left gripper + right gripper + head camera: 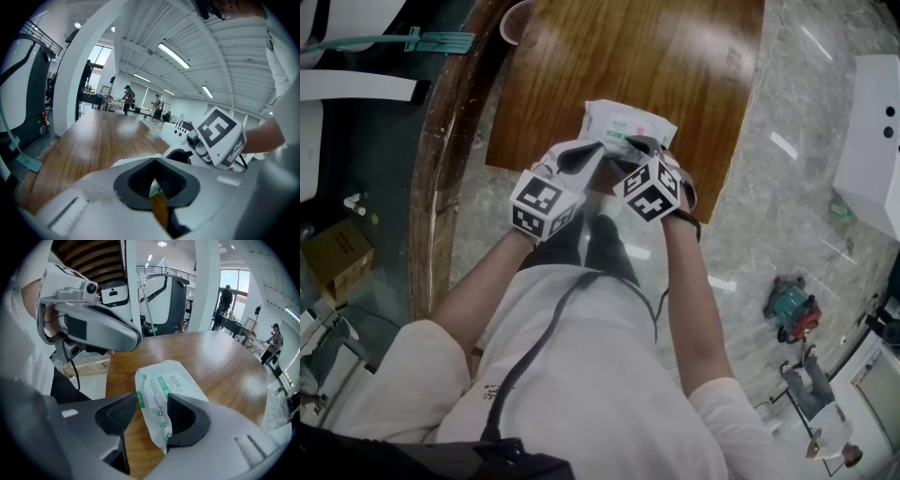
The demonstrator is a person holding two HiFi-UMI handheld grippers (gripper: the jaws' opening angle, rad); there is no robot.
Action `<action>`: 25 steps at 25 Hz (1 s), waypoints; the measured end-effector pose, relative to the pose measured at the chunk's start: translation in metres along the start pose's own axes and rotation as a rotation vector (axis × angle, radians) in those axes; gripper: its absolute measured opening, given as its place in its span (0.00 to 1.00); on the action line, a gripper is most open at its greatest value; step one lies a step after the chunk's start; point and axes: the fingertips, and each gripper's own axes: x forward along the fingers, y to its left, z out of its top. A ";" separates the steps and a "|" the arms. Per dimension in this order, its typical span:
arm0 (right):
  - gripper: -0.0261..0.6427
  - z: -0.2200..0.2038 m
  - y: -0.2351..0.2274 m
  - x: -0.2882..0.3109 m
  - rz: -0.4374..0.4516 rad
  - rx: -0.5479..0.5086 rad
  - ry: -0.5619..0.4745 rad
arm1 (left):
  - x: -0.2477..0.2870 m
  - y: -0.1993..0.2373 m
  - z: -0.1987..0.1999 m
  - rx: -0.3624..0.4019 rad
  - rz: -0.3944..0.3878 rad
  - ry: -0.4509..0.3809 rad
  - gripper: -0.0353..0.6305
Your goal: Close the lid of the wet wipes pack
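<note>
One view, its own, shows R gripper (152,399) fingers (117,416) released astride wipes pack (180,380); L gripper (154,161) clenched.

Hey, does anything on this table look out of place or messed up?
Nothing looks spilled or damaged. The white and green wet wipes pack sits close to the brown wooden table's edge, its soft end rumpled between the right gripper's open fingers.
</note>
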 end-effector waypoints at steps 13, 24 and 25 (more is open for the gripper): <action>0.25 0.016 -0.004 -0.024 -0.021 0.197 -0.225 | -0.012 -0.004 0.011 0.018 -0.002 -0.023 0.06; 0.05 0.040 -0.004 -0.114 -0.106 0.417 -0.566 | -0.041 -0.028 0.056 0.065 -0.005 -0.103 0.06; 0.05 0.042 -0.003 -0.123 -0.122 0.416 -0.589 | -0.044 -0.030 0.061 0.071 -0.006 -0.113 0.06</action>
